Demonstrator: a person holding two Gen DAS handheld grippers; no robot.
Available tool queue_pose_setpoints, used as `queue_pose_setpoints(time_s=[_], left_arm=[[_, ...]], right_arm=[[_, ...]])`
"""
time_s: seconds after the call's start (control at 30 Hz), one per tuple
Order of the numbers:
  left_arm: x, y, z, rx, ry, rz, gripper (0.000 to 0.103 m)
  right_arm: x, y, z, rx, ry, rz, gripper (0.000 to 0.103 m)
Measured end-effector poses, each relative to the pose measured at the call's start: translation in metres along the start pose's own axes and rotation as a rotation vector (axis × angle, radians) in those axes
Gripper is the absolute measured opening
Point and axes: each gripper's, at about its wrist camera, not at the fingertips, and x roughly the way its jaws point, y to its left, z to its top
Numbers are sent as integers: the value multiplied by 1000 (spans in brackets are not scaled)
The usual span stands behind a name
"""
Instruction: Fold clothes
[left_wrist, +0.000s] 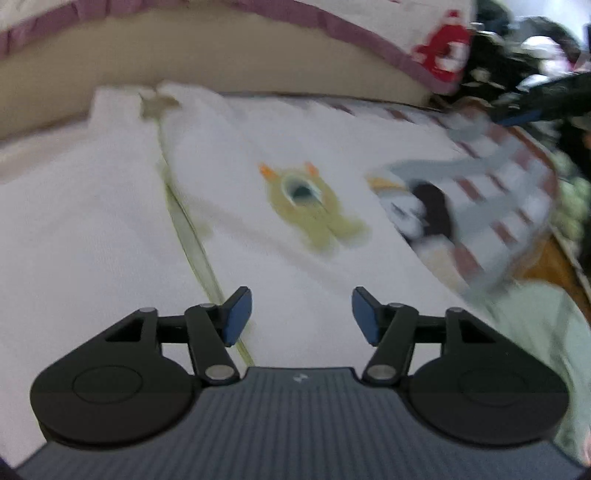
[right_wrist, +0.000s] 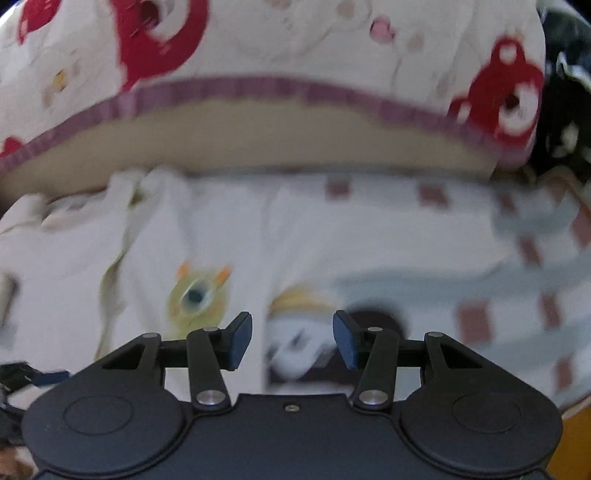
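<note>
Both claws, left claw (left_wrist: 301, 316) and right claw (right_wrist: 292, 340), gape empty above the white garment (left_wrist: 280, 236).

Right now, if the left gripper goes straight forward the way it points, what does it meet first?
Probably the white garment spread below and ahead of the left gripper, near its green monster print. The gripper is open and holds nothing. Depth is unclear because the picture is blurred.

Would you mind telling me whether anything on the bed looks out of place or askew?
Nothing damaged or spilled. The white garment with the green monster print lies unfolded and creased near its top; both views are blurred.
</note>
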Motion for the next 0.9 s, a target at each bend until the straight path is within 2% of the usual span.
queue_pose_setpoints(time_s=[0.03, 0.1, 0.17, 0.23, 0.33, 0.4, 0.57, 0.67, 0.73, 0.8, 0.9], left_arm=[[15, 4, 21, -1, -11, 39, 70], [44, 15, 58, 0, -47, 154, 70], [76, 32, 89, -7, -83, 250, 70], [100, 57, 112, -50, -106, 279, 70], [136, 93, 148, -114, -139, 322, 70], [160, 110, 164, -134, -135, 316, 70], [198, 117, 178, -38, -122, 351, 70], [201, 121, 179, -35, -141, 317, 69], [202, 128, 180, -75, -152, 274, 56], [204, 134, 182, -116, -161, 271, 23], [207, 139, 183, -125, -167, 325, 9]], right_arm=[[4, -9, 18, -5, -5, -22, 55], [33, -39, 31, 49, -30, -60, 55], [50, -68, 17, 121, -70, -80, 54], [68, -98, 3, 193, -110, -100, 49], [94, -142, -17, 300, -170, -130, 49], [112, -171, -31, 372, -210, -150, 50], [141, -223, -44, 485, -184, -243, 50], [156, -242, -39, 538, -178, -289, 51], [168, -253, -33, 571, -185, -322, 52], [184, -265, -25, 604, -187, -317, 52], [196, -277, -15, 602, -201, -304, 52]])
